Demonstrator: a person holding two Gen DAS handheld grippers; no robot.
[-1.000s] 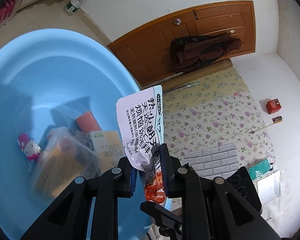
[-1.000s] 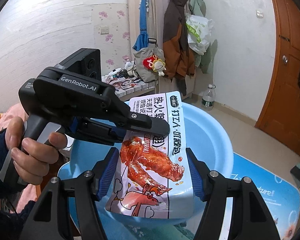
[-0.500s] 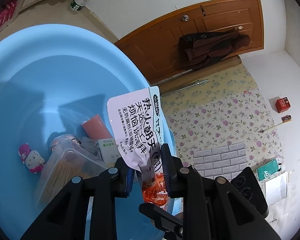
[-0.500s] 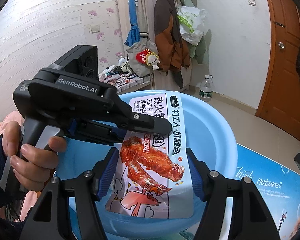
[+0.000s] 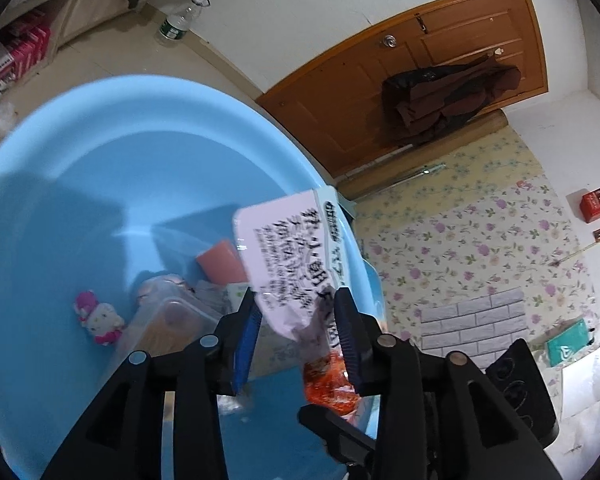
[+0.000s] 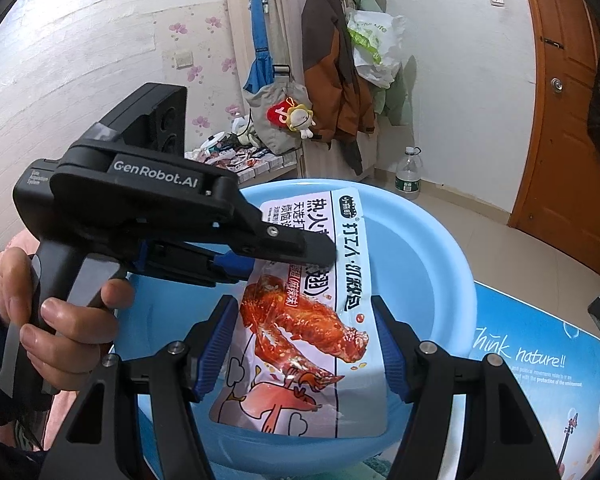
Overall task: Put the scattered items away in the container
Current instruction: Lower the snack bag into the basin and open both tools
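As the left gripper's (image 5: 296, 328) jaws open, the snack packet (image 6: 320, 320) is clamped by the right gripper (image 6: 304, 344) over the blue basin (image 5: 80, 184).

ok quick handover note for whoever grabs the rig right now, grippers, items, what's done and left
Left gripper: jaws opening, snack packet between its fingers, over the blue basin.
Right gripper: fingers either side of the packet; grip not clear.
Done: small doll, clear box and orange block lie in the basin.
Left: let the packet drop in; other loose items aren't in view.
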